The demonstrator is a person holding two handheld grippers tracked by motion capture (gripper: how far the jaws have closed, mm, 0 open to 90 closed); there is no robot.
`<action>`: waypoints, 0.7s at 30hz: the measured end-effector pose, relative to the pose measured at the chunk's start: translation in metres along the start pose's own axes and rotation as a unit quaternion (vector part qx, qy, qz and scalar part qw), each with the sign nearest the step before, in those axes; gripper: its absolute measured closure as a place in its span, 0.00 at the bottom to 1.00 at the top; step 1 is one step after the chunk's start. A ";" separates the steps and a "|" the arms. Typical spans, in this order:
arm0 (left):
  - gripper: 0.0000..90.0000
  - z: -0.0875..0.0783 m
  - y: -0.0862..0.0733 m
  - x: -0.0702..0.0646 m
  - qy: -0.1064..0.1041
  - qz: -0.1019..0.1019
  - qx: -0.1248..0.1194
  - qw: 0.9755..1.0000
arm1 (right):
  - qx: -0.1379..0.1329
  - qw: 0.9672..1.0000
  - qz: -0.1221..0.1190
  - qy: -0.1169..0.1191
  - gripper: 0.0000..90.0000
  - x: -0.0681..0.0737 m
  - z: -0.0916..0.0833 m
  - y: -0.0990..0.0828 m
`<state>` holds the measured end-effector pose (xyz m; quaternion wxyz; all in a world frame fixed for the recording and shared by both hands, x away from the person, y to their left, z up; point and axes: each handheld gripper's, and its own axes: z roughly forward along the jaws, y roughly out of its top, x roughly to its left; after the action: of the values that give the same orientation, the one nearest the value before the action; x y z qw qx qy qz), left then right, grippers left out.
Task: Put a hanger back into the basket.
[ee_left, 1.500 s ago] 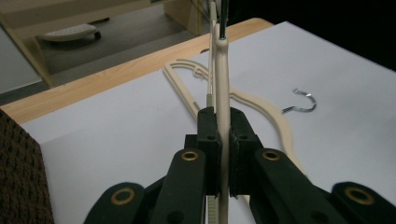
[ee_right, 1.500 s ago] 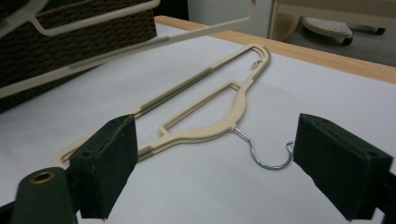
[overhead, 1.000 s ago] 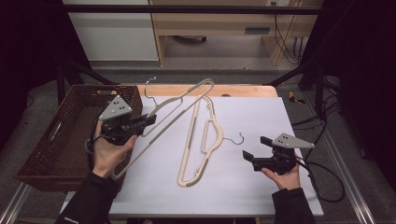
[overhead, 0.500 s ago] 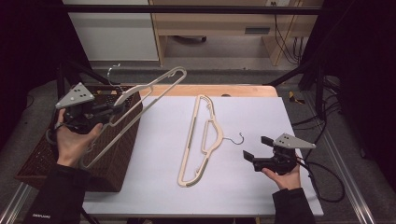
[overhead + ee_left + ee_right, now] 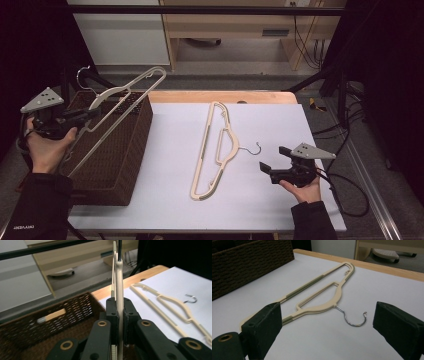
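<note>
Over the wicker basket (image 5: 112, 165) at the table's left end: left gripper (image 5: 85, 114), jaws clamped tight on the bar of a cream plastic hanger (image 5: 127, 95), seen edge-on between the pads in the left gripper view (image 5: 119, 302). Hanger carried tilted, long bar slanting down across the basket's opening, metal hook (image 5: 82, 75) up beyond the far rim. Inside the basket, one light-coloured object (image 5: 51, 315), too small to name.

On the white table sheet (image 5: 260, 210), a second cream hanger (image 5: 215, 150) lying flat, wire hook (image 5: 252, 148) pointing toward the right gripper (image 5: 265, 167). That gripper resting low on the sheet near the hook, jaws spread wide and empty, the hanger (image 5: 319, 293) framed between them but well short of the pads.

Step in hand, by the look of it: stowing the first hanger. Next move likely calls for lowering and levelling it so both ends clear the wicker rim before letting go; the long bar catching on the rim seems the risk. Then the second hanger.
</note>
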<state>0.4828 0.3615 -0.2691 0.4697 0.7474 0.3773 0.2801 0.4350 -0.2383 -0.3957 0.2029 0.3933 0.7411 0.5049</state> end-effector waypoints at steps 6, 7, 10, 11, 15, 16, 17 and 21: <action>0.95 -0.004 -0.014 0.021 0.025 -0.001 0.025 0.999 | 0.002 1.000 -0.001 -0.001 0.10 0.000 0.000 0.000; 0.95 -0.004 -0.017 0.025 0.026 -0.005 0.027 0.999 | 0.002 1.000 -0.002 -0.001 0.10 0.000 0.001 0.000; 0.95 -0.008 -0.023 0.034 0.028 -0.010 0.027 0.999 | 0.004 1.000 -0.001 -0.001 0.10 0.000 0.001 0.000; 0.95 -0.008 -0.026 0.038 0.029 -0.013 0.026 0.999 | 0.005 1.000 -0.001 -0.001 0.10 0.000 0.001 0.000; 0.95 -0.009 -0.034 0.047 0.036 -0.014 0.041 0.998 | 0.005 1.000 0.001 -0.001 0.10 0.000 0.002 -0.001; 0.95 -0.009 -0.036 0.049 0.037 -0.012 0.046 0.998 | 0.006 1.000 -0.002 0.000 0.10 0.000 0.002 -0.001; 0.95 -0.008 -0.038 0.050 0.035 -0.014 0.051 0.998 | 0.007 1.000 -0.001 0.001 0.10 0.000 0.002 -0.001; 0.95 -0.007 -0.046 0.053 0.021 -0.013 0.067 0.997 | 0.008 1.000 -0.002 -0.001 0.10 -0.001 0.002 -0.001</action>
<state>0.4935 0.4217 -0.3054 0.4143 0.7660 0.4148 0.2637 0.4364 -0.2376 -0.3981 0.2016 0.3944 0.7458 0.4976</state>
